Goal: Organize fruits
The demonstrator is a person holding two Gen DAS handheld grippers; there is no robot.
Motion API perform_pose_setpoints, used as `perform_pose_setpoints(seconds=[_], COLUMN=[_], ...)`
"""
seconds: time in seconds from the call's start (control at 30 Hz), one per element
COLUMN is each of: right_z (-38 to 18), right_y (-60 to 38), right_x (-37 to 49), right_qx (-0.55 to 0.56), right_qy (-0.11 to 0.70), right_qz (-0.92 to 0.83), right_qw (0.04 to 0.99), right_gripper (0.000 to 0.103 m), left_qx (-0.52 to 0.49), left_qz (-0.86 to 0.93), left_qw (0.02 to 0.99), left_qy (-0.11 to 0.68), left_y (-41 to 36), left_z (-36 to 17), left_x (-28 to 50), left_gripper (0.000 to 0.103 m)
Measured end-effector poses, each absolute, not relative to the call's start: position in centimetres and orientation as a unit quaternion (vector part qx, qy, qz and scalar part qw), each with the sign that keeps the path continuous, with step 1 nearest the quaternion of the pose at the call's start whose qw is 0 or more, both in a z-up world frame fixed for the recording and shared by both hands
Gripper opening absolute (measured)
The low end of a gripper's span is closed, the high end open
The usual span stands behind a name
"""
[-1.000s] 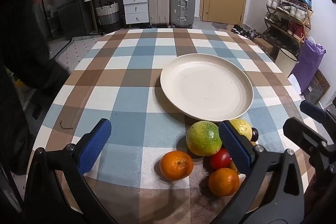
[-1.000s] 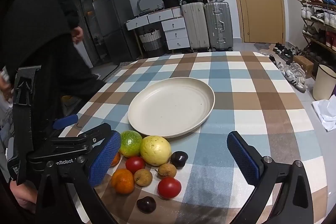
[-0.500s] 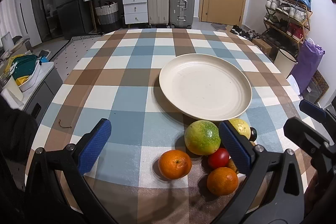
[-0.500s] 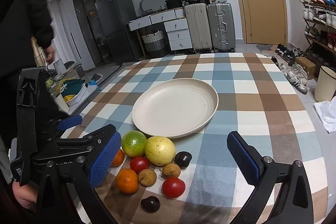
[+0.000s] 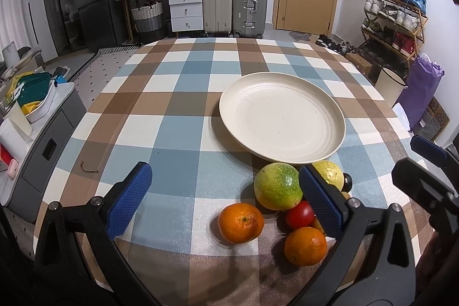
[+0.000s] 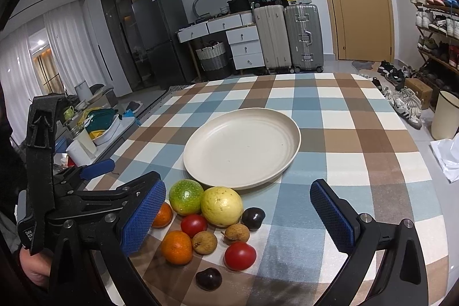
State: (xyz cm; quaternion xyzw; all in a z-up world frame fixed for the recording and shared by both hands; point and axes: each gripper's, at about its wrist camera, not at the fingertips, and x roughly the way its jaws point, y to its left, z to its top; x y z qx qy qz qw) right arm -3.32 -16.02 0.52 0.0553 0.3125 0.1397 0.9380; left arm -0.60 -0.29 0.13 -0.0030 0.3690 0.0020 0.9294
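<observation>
A cream plate (image 5: pixel 282 93) (image 6: pixel 218 159) lies empty on the checked tablecloth. In front of it sits a cluster of fruit: a green-yellow round fruit (image 5: pixel 276 189) (image 6: pixel 186 197), a yellow guava (image 6: pixel 221 205), two oranges (image 5: pixel 240 222) (image 5: pixel 305 245), two red tomatoes (image 6: pixel 239 255) (image 6: pixel 194 224), two brown longans (image 6: pixel 204 241), and dark plums (image 6: pixel 253 216). My left gripper (image 5: pixel 226 197) is open and empty, above the nearer orange. My right gripper (image 6: pixel 238 217) is open and empty, over the cluster. The left gripper also shows in the right wrist view (image 6: pixel 94 191).
A small brown hook (image 5: pixel 89 167) lies on the cloth at left. A grey side cabinet with containers (image 5: pixel 37 105) stands off the table's left edge. Suitcases, drawers and a door are at the back; a shoe rack and bin (image 6: pixel 446 116) stand right.
The person in dark clothes at the left has moved out of view. Both grippers stay open and nearly still; the right view has shifted slightly so the fruit sits a little further right.
</observation>
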Motion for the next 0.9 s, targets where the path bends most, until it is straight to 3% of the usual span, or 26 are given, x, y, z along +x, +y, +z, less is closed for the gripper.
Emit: perform_pose_setpoints(seconds=[0.9], right_z=[0.59], right_y=[-16.51], right_x=[-3.4], right_qx=[0.056], right_qy=[0.312], right_qz=[0.139], right_qw=[0.938], right_gripper=[0.103], left_qx=[-0.007], left_qz=[-0.001], left_qw=[0.929], left_qy=[0.371], left_y=[0.22], left_z=[-0.03], left_x=[-1.22], left_gripper=[0.103])
